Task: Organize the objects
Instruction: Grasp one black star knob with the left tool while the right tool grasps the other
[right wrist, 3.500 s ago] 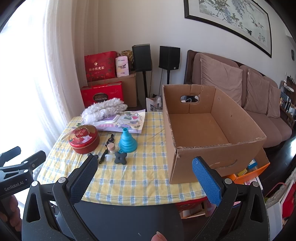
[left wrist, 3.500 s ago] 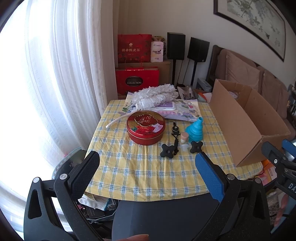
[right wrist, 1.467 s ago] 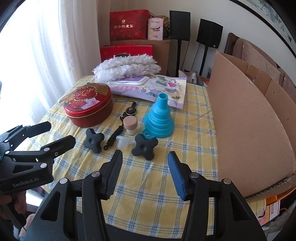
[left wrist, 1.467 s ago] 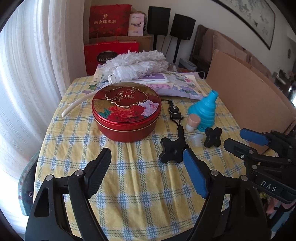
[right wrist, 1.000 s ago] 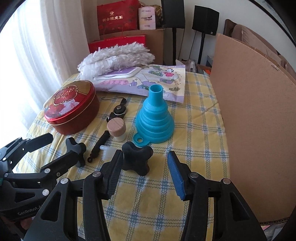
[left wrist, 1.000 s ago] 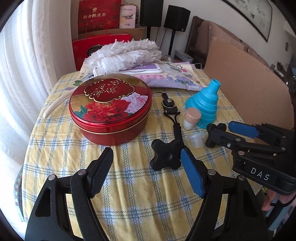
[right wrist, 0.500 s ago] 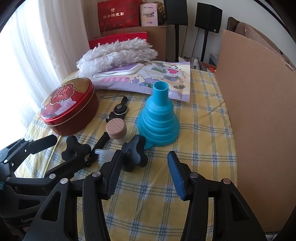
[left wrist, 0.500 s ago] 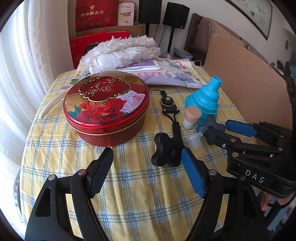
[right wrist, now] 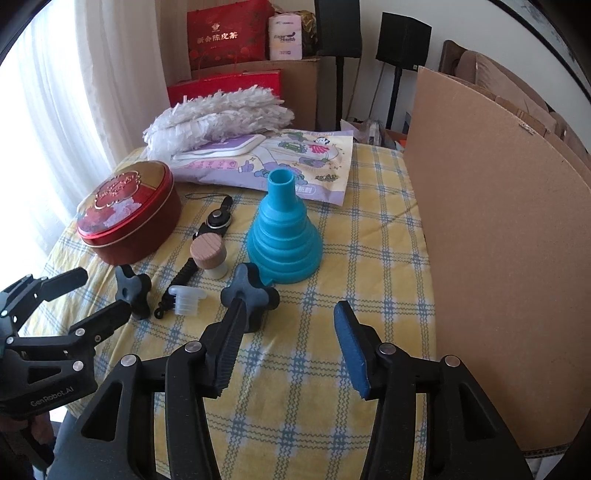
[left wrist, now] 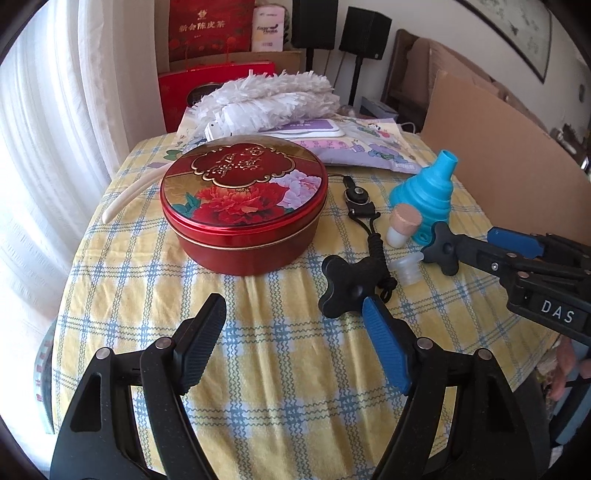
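A red round tin (left wrist: 243, 206) sits on the yellow checked tablecloth (left wrist: 258, 369). To its right lie a black strap (left wrist: 373, 236), two black cross-shaped knobs (left wrist: 347, 286) (right wrist: 251, 291), a cork stopper (right wrist: 208, 258), a clear plug (right wrist: 184, 297) and a blue collapsible funnel (right wrist: 282, 232). My left gripper (left wrist: 291, 325) is open, its blue finger beside the left knob. My right gripper (right wrist: 288, 321) is open, its left finger against the right knob (left wrist: 443, 249).
A large cardboard box (right wrist: 498, 240) stands along the table's right side. A white duster (left wrist: 266, 99) and a purple wipes pack (right wrist: 266, 158) lie at the back. Red gift boxes (right wrist: 229, 33) and speakers stand beyond. A curtain hangs at the left.
Both grippers came down and forward from a high view to just above the table. The right knob has tipped up and shifted against my right gripper's left finger.
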A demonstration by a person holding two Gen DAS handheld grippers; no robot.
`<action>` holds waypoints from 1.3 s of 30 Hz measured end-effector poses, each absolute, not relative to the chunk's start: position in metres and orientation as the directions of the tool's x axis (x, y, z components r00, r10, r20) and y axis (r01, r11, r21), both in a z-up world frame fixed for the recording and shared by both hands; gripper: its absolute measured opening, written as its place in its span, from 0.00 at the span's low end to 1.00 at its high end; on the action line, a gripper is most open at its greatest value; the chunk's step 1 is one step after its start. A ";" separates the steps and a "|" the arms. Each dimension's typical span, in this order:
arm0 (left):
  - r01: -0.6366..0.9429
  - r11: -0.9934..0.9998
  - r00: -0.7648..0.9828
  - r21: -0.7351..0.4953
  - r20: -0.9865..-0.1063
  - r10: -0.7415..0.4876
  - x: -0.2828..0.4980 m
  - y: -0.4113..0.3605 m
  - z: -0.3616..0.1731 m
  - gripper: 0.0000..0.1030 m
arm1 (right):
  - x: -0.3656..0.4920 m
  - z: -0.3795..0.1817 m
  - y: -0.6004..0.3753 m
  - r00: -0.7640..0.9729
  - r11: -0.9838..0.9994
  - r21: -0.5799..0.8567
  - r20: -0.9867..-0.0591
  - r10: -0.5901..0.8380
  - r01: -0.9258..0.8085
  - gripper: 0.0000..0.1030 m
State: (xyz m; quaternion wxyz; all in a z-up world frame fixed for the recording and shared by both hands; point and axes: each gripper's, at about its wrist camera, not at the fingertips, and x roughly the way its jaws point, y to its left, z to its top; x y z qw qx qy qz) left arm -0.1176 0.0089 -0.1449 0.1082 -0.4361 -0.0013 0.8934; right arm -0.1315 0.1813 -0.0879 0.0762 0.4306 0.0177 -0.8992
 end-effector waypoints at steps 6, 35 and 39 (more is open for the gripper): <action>-0.211 -0.976 -0.600 -0.058 -0.780 0.176 -0.124 0.024 -0.145 0.73 | -0.148 -0.093 0.176 -0.602 -0.988 0.099 -0.784 -0.153 0.121 0.60; -0.234 -0.952 -0.556 -0.197 -0.777 0.297 -0.119 0.013 -0.144 0.25 | -0.135 -0.090 0.178 -0.581 -0.968 0.164 -0.776 -0.246 0.191 0.18; -0.225 -0.950 -0.557 -0.216 -0.772 0.307 -0.113 0.005 -0.141 0.25 | -0.133 -0.091 0.180 -0.569 -0.971 0.152 -0.789 -0.232 0.185 0.18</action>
